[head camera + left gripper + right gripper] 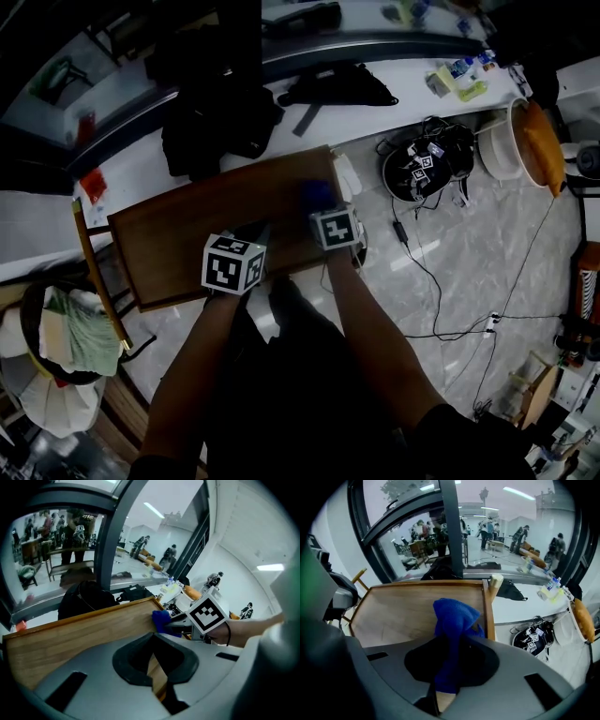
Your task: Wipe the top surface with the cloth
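Two hand-held grippers work over a brown wooden table (187,239) with a raised rim, seen from above on a pale stone floor.

On the left, the left gripper (151,638) hovers above the near edge of the table. Its jaws are drawn together at the tips and nothing is between them. Only bare wood shows beyond them. It takes no part in the wiping and it is not bracing the table.

To its right, the right gripper (449,644) reaches over the right end of the table. Its jaws are clamped on a blue cloth (452,616). The cloth is bunched into an upright wad, with a tail hanging back through the jaws. The wad sits just inside the right rim, over the wood. It is unclear whether it actually presses on the surface.

Further right, on the floor, a black helmet (427,169) with square markers lies among loose cables, well away from the table.

The step in hand looks like the start of a wiping pass at the right end, because most of the top lies unswept to the left. The next move probably calls for lowering the wad until it flattens on the wood. The cloth would then be dragged leftward in even strokes, with the grip kept firm so it does not slip out.
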Tool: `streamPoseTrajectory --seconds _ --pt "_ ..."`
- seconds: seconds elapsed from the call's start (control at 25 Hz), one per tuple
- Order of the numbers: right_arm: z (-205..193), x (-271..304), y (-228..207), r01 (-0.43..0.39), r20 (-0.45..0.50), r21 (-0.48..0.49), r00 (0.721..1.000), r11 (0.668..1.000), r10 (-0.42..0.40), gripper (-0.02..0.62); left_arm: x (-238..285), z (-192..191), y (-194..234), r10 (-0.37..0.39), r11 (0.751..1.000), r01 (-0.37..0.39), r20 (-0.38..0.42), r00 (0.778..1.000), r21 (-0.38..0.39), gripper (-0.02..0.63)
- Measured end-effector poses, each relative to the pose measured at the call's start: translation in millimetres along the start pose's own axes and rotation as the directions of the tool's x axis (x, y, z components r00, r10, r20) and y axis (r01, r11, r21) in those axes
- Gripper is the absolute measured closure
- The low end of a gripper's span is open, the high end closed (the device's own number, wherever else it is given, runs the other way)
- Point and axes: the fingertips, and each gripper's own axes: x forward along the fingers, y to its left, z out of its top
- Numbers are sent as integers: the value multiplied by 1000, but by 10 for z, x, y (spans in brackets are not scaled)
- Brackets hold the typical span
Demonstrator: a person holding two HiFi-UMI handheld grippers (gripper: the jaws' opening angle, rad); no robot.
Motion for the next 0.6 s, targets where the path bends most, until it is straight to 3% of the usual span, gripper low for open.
streamPoseTrajectory --seconds 0.24,0.36,0.48,0.6 --pt "-28 -76 -189 98 14 96 995 991 -99 526 -360 -111 247 35 999 -35 28 999 -29 594" --pt "-79 -71 -164 122 10 98 992 988 -123 526 -669 -234 416 55 998 -53 51 997 -42 594" --pt "70 -150 211 101 61 59 993 993 -105 526 -1105 -373 700 88 995 -85 77 993 -46 594" --pt "317 -146 1064 -1 142 42 990 999 -5 526 -1638 -574 1120 147 987 -139 103 984 -77 594"
